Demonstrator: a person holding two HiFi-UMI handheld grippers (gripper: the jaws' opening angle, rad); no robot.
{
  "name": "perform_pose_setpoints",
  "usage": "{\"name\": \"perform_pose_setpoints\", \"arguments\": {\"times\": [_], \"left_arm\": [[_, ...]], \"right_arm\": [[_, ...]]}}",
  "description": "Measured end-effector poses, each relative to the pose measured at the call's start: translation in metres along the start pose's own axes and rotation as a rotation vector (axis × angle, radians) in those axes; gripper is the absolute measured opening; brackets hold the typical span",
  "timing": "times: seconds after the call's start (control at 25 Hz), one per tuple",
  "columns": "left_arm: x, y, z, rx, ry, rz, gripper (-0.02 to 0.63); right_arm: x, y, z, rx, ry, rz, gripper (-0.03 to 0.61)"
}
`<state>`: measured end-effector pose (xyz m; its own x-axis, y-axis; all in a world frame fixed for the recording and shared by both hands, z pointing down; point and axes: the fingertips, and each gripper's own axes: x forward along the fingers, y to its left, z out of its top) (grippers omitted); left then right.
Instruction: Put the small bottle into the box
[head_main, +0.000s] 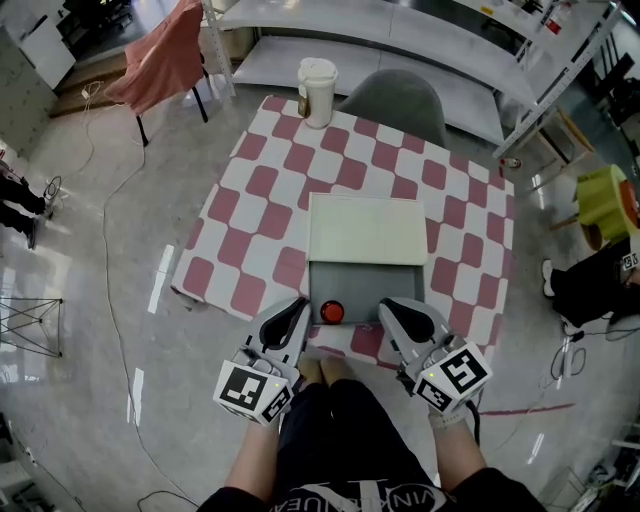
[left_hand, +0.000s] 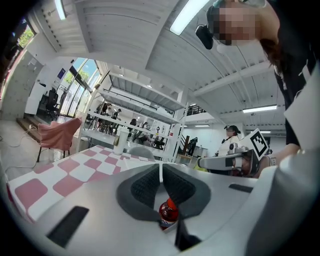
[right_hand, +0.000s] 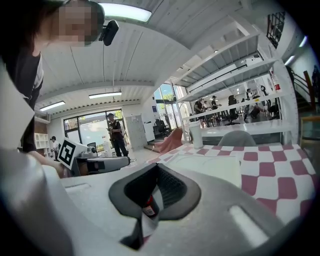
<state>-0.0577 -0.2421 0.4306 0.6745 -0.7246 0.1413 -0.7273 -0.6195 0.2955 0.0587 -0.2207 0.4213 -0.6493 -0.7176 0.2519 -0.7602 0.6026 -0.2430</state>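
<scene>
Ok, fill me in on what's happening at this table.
A person holds a two-jaw gripper in each hand at the near edge of a checkered table. The box sits in front of them with its lid open behind it. The small bottle, red-capped, appears to stand inside the box near its front left corner. The left gripper and right gripper flank it, each with its jaws together and gripping nothing. A lidded cup stands at the far edge.

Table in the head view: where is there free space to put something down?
The cloth is bare left of the box, right of it, and between the box and the cup. The near edge is crowded: the small bottle sits between the left gripper and right gripper.
</scene>
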Motion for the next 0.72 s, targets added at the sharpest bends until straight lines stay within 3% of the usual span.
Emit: {"name": "perform_pose_setpoints", "arguments": {"times": [0.72], "left_arm": [[-0.005, -0.003, 0.042, 0.008, -0.059, 0.001, 0.025]], "right_arm": [[-0.028, -0.006, 0.047, -0.027, -0.109, -0.096, 0.006]]}}
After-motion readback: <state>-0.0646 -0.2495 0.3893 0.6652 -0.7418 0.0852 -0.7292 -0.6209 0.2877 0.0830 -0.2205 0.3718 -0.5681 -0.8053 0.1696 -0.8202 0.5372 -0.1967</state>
